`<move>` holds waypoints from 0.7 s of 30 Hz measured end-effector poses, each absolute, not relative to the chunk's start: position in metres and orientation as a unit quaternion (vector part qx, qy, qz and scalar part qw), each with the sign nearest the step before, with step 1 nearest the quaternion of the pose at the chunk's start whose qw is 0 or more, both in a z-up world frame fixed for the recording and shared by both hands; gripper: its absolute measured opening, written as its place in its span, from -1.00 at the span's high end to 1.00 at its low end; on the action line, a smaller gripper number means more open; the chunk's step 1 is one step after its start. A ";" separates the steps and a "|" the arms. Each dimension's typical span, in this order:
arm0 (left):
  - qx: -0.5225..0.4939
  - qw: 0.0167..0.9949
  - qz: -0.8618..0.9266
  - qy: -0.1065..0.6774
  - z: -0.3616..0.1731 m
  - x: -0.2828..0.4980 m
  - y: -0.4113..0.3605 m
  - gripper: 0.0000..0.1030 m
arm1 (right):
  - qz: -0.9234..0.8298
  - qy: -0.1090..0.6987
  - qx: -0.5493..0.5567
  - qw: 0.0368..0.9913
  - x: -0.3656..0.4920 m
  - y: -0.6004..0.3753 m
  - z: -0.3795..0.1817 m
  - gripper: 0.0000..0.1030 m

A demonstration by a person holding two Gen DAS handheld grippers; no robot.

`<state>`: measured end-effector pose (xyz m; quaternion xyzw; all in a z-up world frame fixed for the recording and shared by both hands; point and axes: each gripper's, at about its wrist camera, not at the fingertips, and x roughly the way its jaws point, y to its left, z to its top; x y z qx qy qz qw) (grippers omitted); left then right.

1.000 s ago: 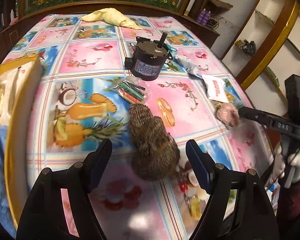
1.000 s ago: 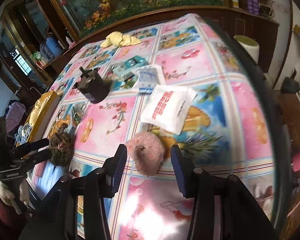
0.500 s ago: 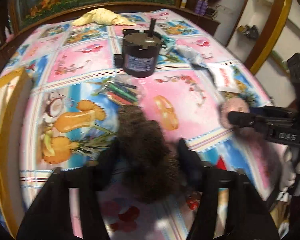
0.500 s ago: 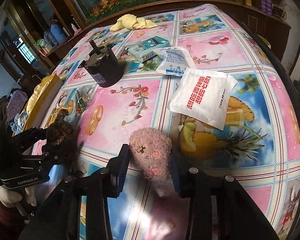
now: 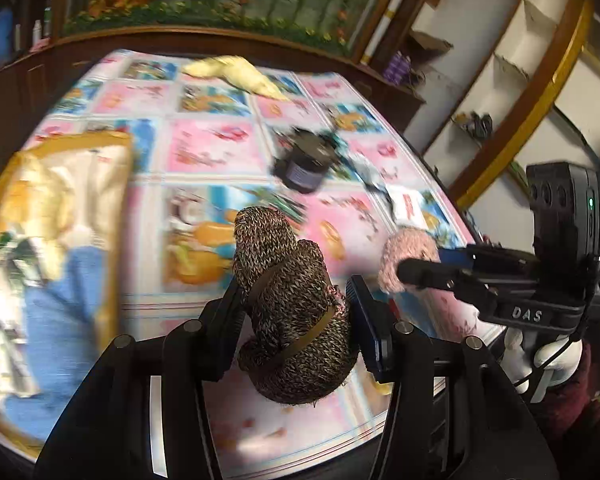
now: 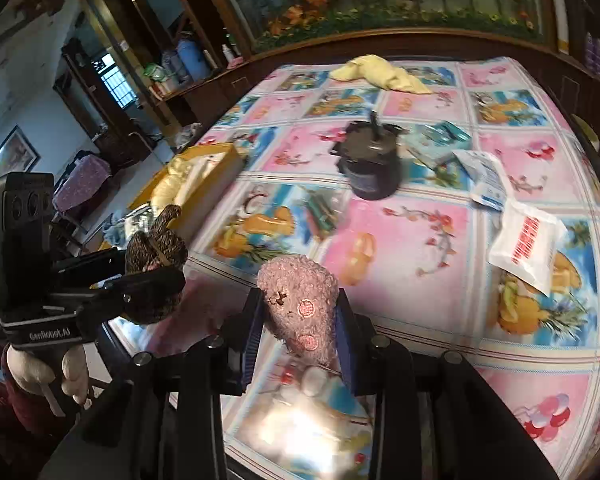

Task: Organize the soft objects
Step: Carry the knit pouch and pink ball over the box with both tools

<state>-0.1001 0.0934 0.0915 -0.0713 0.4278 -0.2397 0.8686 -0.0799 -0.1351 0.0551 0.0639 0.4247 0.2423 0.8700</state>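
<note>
At the lower centre of the left wrist view, the left gripper clamps a brown, coarse-knit bundle above the glossy tablecloth. The right gripper squeezes a fuzzy pink, rounded plush at lower centre of its view.

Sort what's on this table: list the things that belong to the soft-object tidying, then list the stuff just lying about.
Part of the job:
- brown knitted soft toy, clamped in the left tool
- pink fuzzy soft toy, clamped in the right tool
- yellow-rimmed box of soft items
- crumpled yellow cloth, probably

Lying about:
- black cylindrical motor
- white sachet with red print
- teal packet
</note>
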 end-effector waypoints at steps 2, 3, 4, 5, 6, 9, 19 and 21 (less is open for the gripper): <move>-0.069 0.884 -0.201 0.416 0.103 -0.095 0.125 0.03 | 0.272 0.418 0.061 0.864 -0.078 -0.114 0.064 0.36; -0.068 0.892 -0.175 0.411 0.107 -0.091 0.141 0.02 | 0.286 0.415 0.061 0.861 -0.077 -0.104 0.068 0.36; -0.069 0.897 -0.153 0.409 0.110 -0.086 0.158 0.02 | 0.298 0.412 0.057 0.859 -0.075 -0.092 0.072 0.36; -0.073 0.900 -0.136 0.408 0.112 -0.080 0.173 0.02 | 0.307 0.409 0.050 0.858 -0.074 -0.080 0.076 0.36; -0.078 0.902 -0.119 0.408 0.114 -0.073 0.189 0.02 | 0.315 0.406 0.044 0.857 -0.071 -0.069 0.079 0.36; -0.085 0.904 -0.085 0.411 0.112 -0.053 0.221 0.02 | 0.338 0.402 0.028 0.851 -0.059 -0.034 0.084 0.36; -0.064 0.899 -0.040 0.432 0.079 0.032 0.258 0.02 | 0.340 0.420 -0.006 0.842 0.006 0.053 0.066 0.36; -0.056 0.896 -0.030 0.440 0.069 0.046 0.259 0.01 | 0.335 0.429 -0.012 0.839 0.019 0.064 0.059 0.36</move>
